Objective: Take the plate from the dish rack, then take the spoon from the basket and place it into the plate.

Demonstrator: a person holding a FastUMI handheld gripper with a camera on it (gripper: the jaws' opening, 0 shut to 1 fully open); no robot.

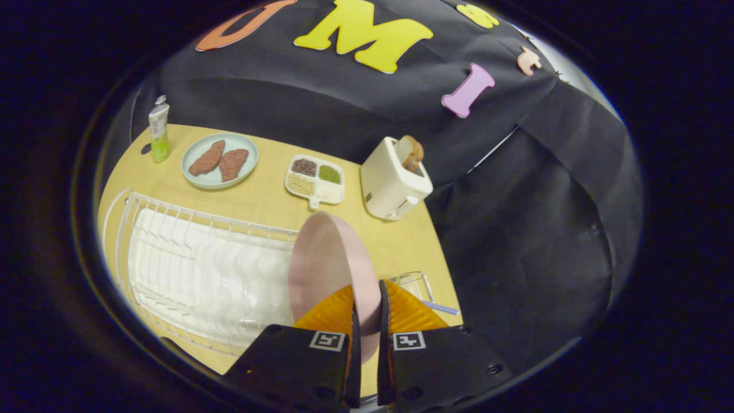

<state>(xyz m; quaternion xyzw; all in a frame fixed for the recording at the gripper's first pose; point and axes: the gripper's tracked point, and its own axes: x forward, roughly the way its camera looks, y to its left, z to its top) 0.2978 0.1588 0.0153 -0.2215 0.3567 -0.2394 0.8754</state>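
The gripper (366, 298) is tilted and looks down at the wooden table (264, 198). Its two fingers pinch the rim of the pink plate (324, 264) from both sides. The plate is round and smooth, stands on its edge, and is held up by the right end of the white wire dish rack (195, 269). A small wire basket (414, 284) sits just past the fingers. Farther off are a white toaster (393, 183) with bread, a plate of meat (219, 160), a tray of grains (315, 179) and a small bottle (159, 129).
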